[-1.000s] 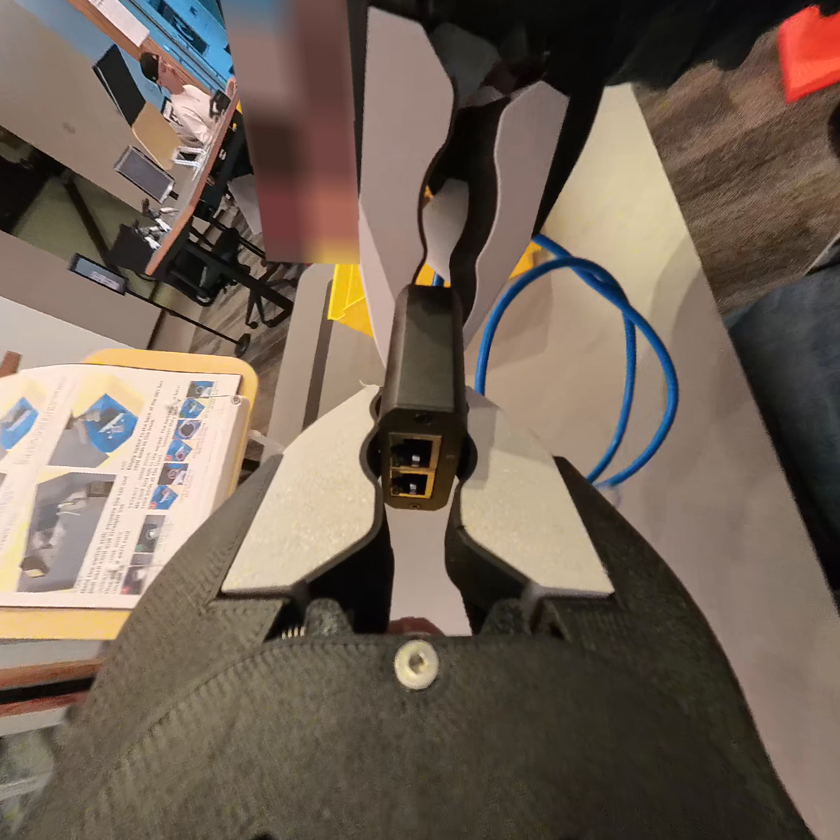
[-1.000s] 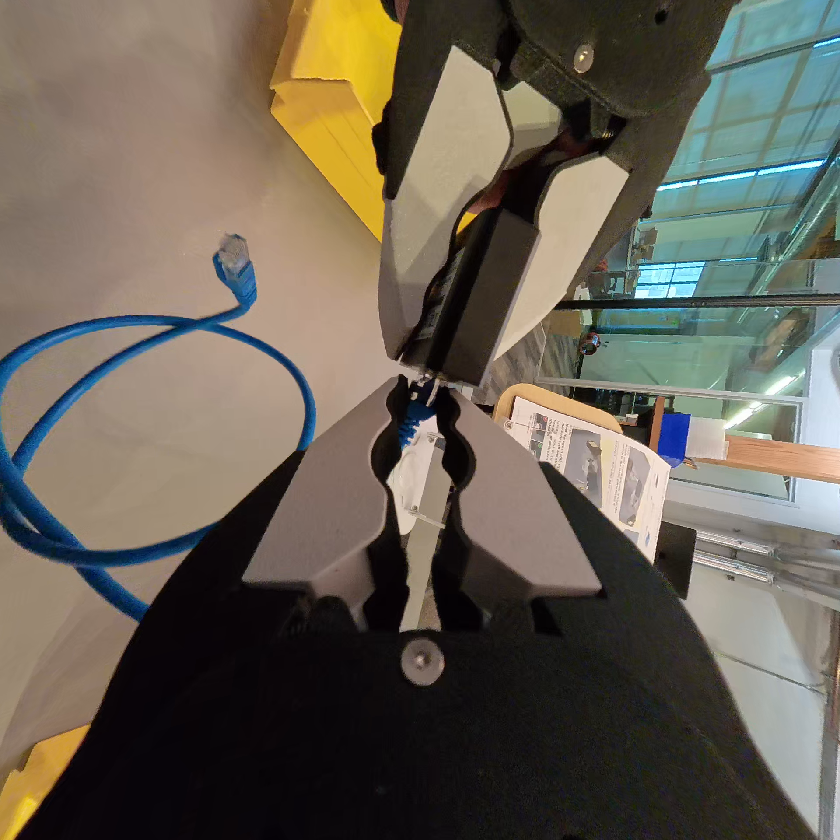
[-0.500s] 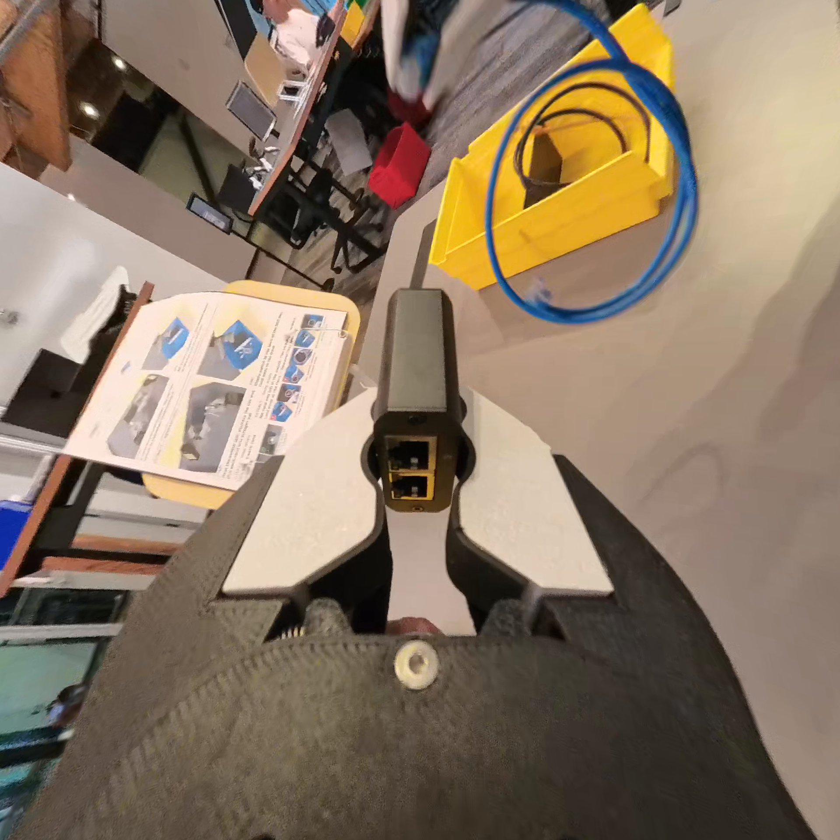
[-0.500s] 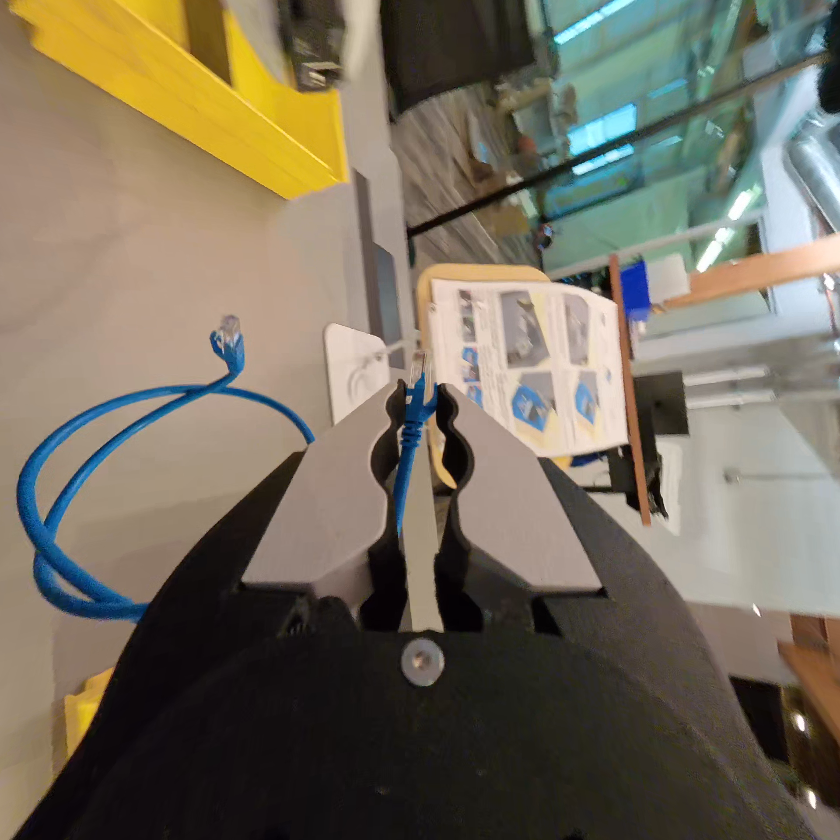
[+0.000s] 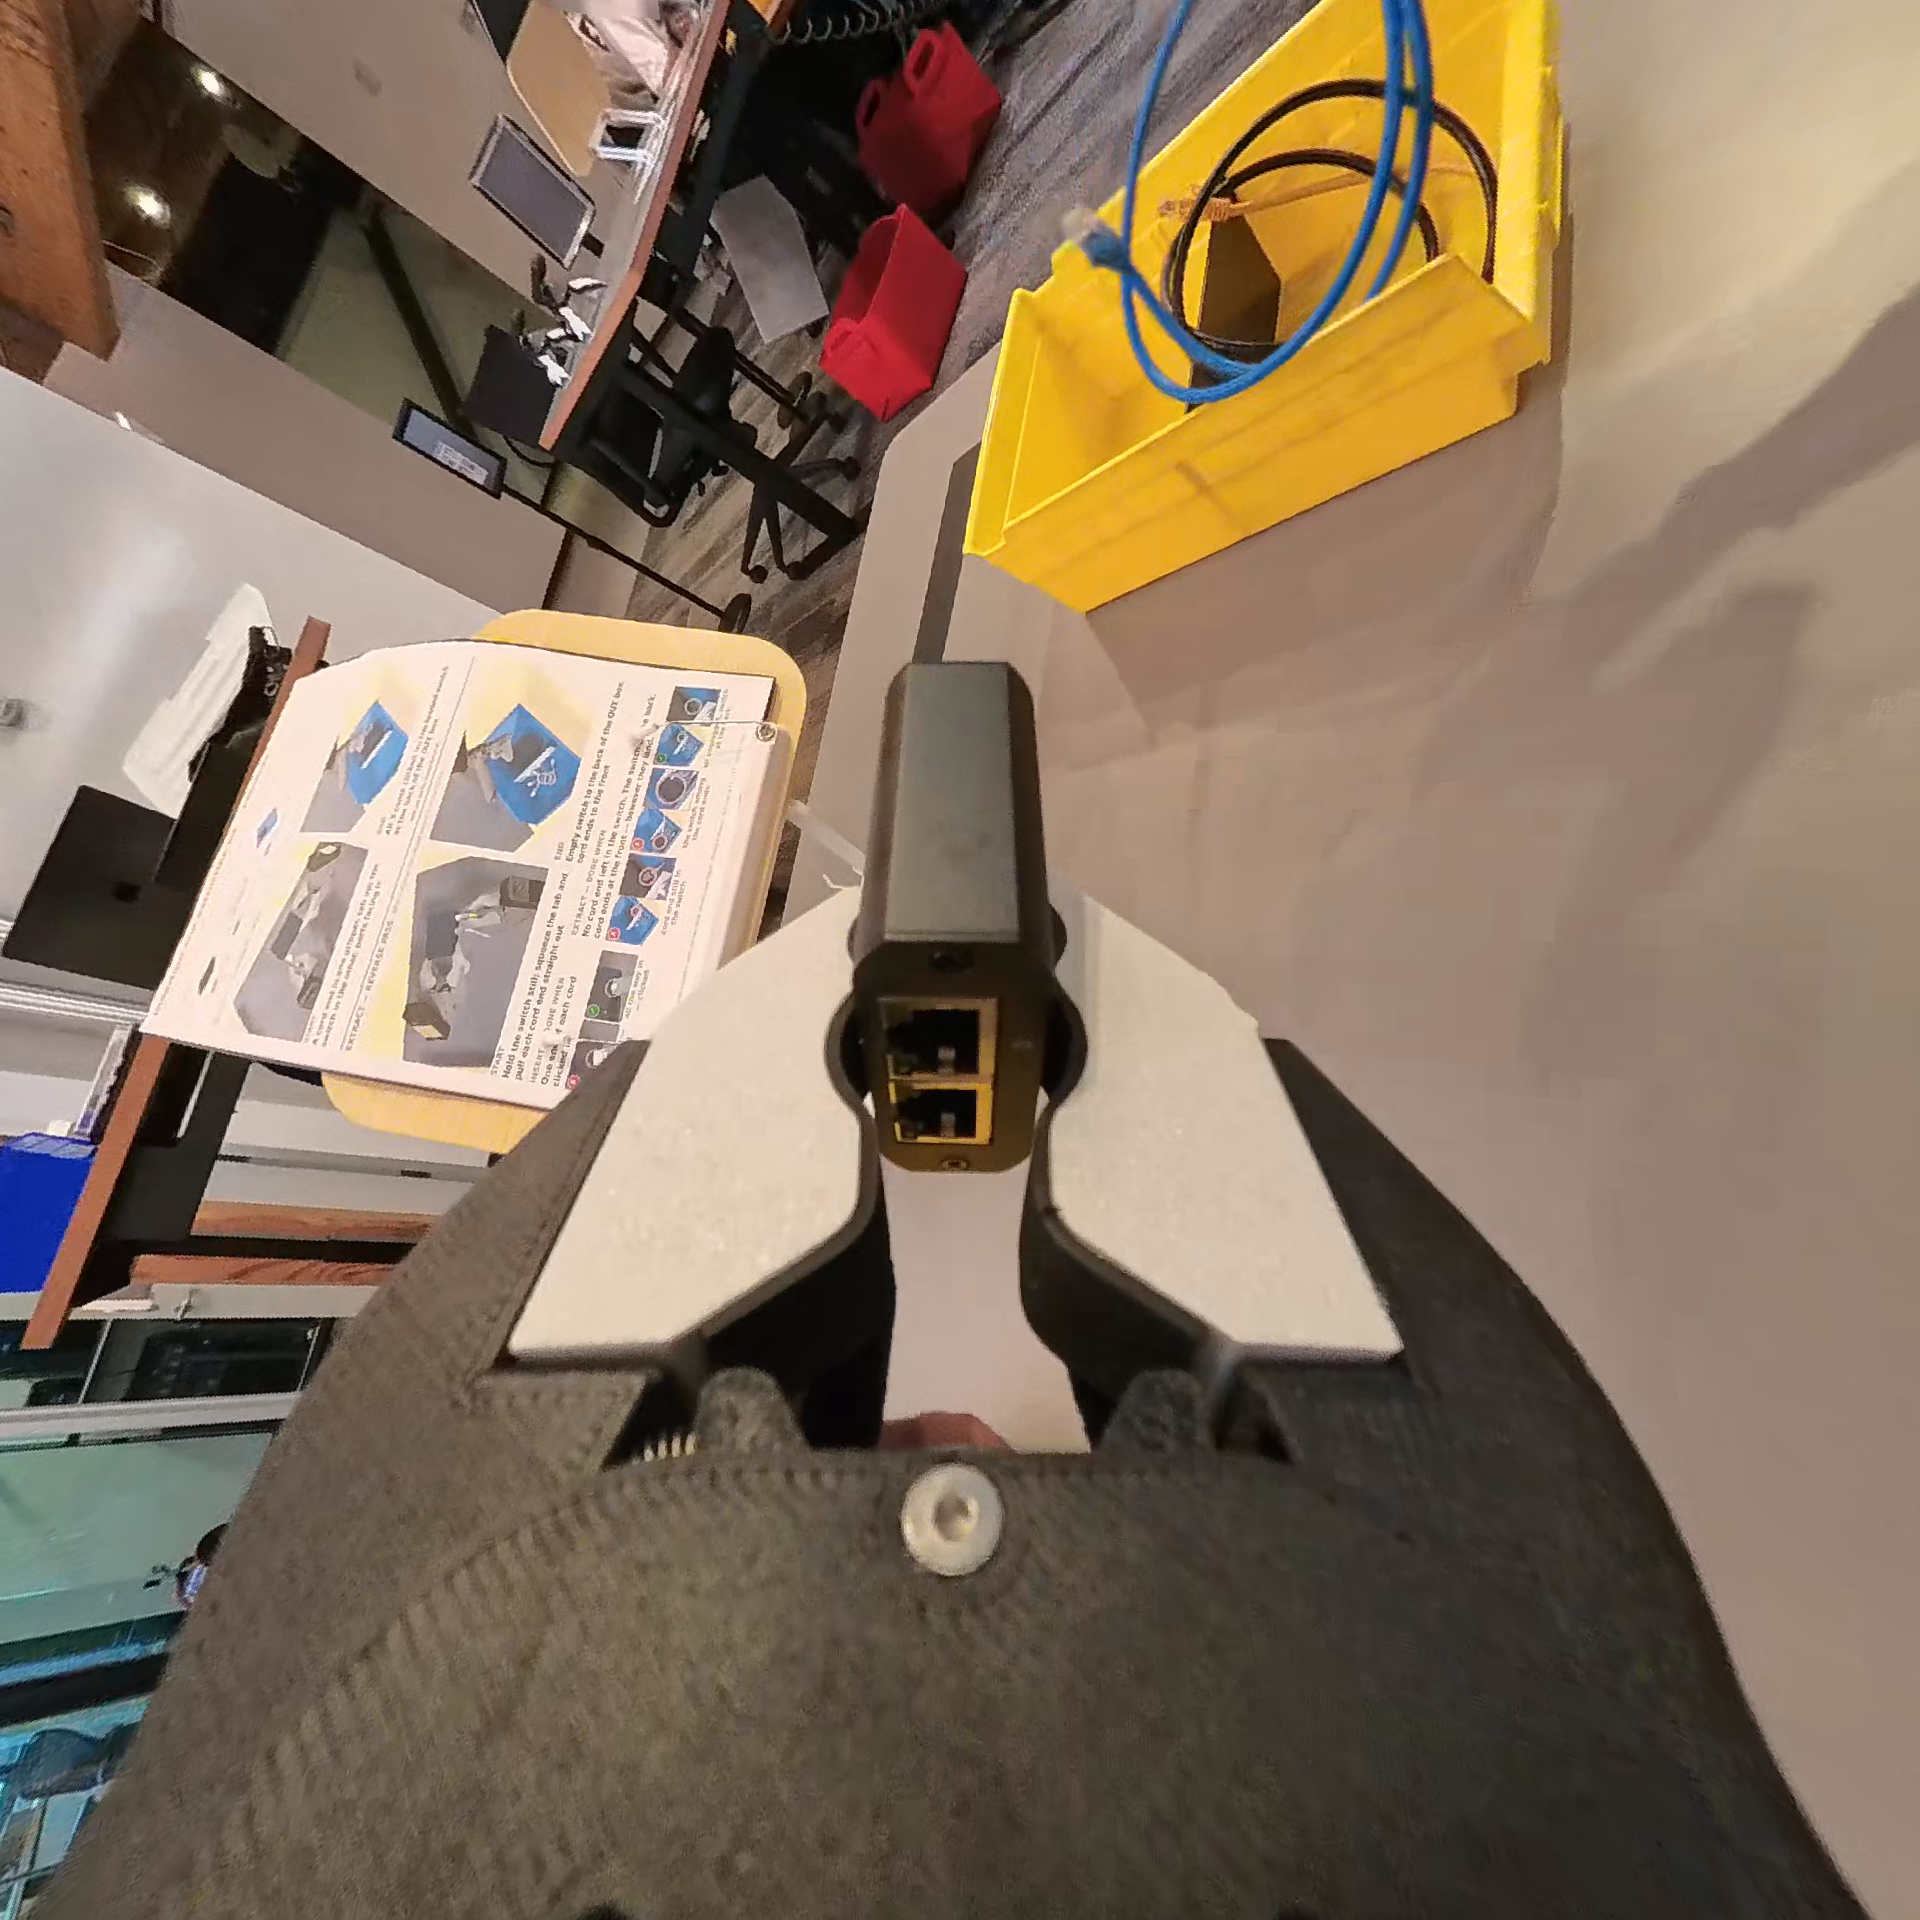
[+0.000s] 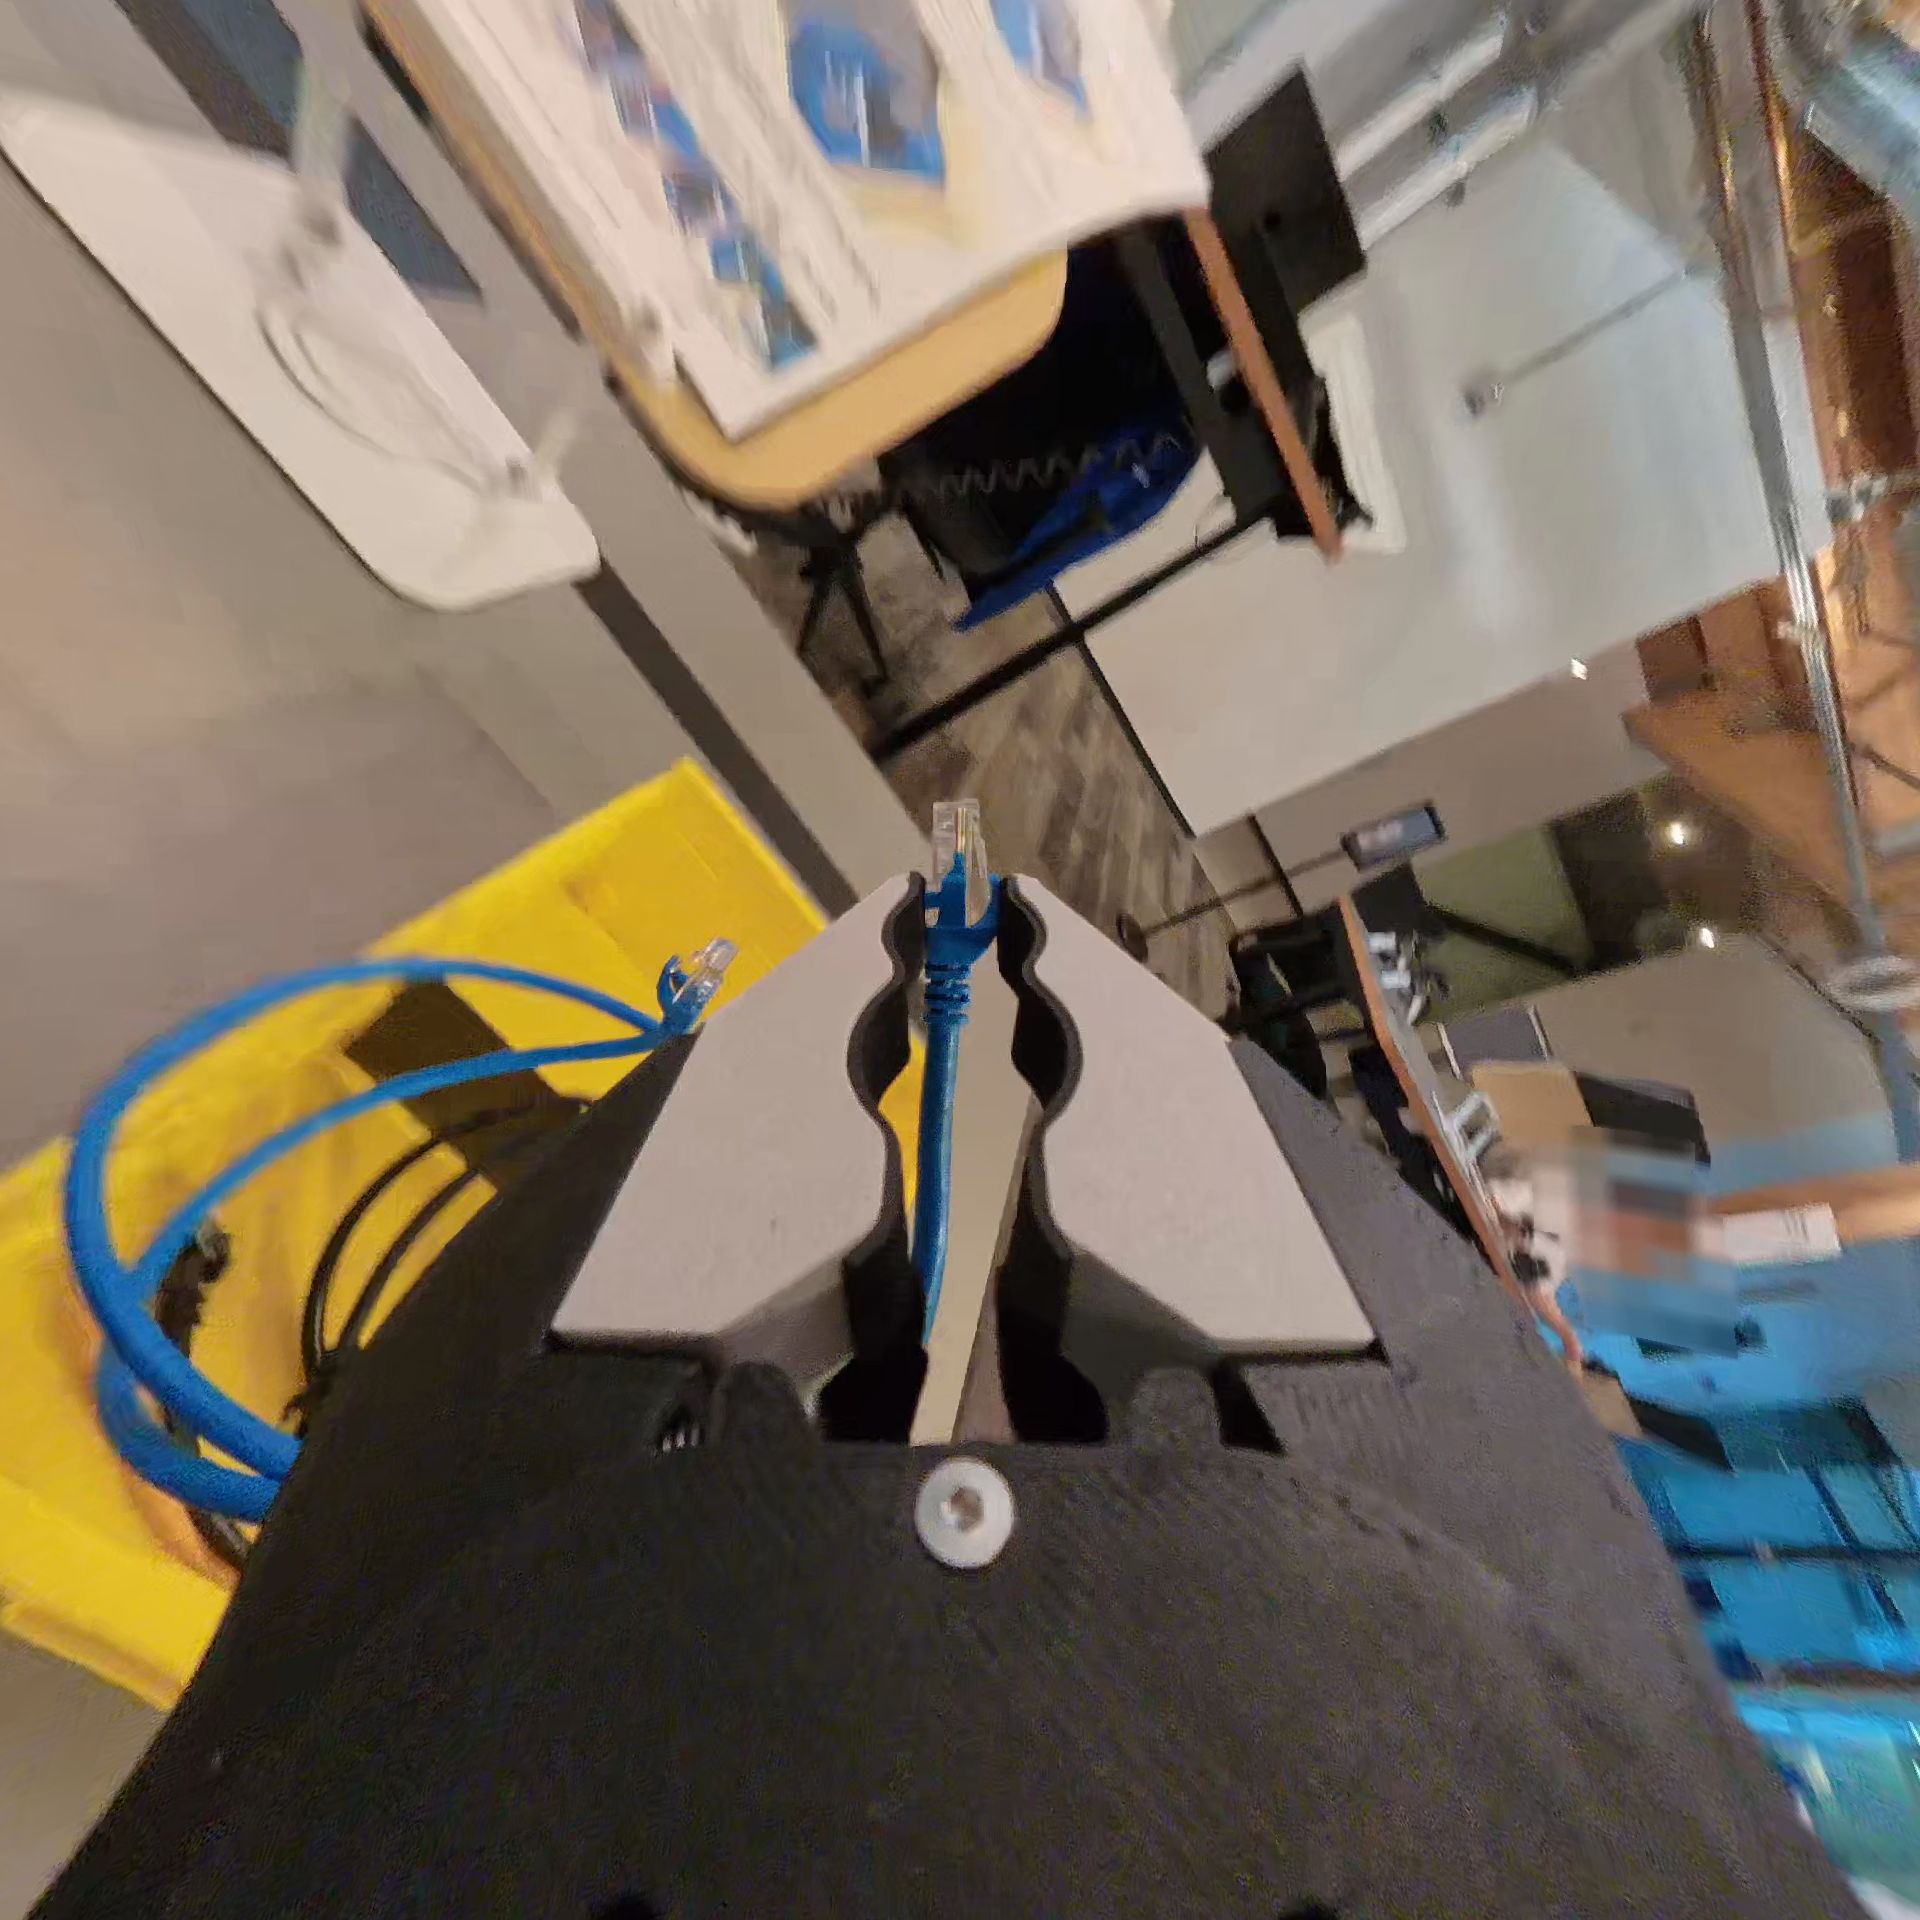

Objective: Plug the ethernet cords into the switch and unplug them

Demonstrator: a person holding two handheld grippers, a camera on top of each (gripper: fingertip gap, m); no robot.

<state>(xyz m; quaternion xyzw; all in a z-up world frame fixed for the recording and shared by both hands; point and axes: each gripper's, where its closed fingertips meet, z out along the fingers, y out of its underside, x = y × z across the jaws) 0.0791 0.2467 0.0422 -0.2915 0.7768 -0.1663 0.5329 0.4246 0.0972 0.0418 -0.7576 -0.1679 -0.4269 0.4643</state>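
Note:
My left gripper (image 5: pixel 951 1023) is shut on the black switch (image 5: pixel 951 831), a small box whose two empty ports face the camera. My right gripper (image 6: pixel 961 899) is shut on the boot of a blue ethernet cord (image 6: pixel 951 997), with the clear plug (image 6: pixel 958 831) sticking out past the fingertips. The cord's loop hangs over the yellow bin (image 6: pixel 644 894), and its free plug (image 6: pixel 698 966) dangles there. In the left wrist view the blue cord (image 5: pixel 1278 301) hangs into the yellow bin (image 5: pixel 1247 457), its free plug (image 5: pixel 1091 234) by the bin's rim.
A black cable (image 5: pixel 1340 177) lies coiled in the bin. A printed instruction sheet (image 5: pixel 468 862) stands on a holder at the table's edge. A white pad (image 6: pixel 291 343) lies on the grey table (image 5: pixel 1558 935). Desks, chairs and red bins (image 5: pixel 894 301) stand beyond. The left gripper's tips are roughly 40 cm from the right gripper's.
The cord came out of the switch and the grippers parted. My right gripper carried the cord over the yellow bin. My left gripper swung the switch away, still holding it.

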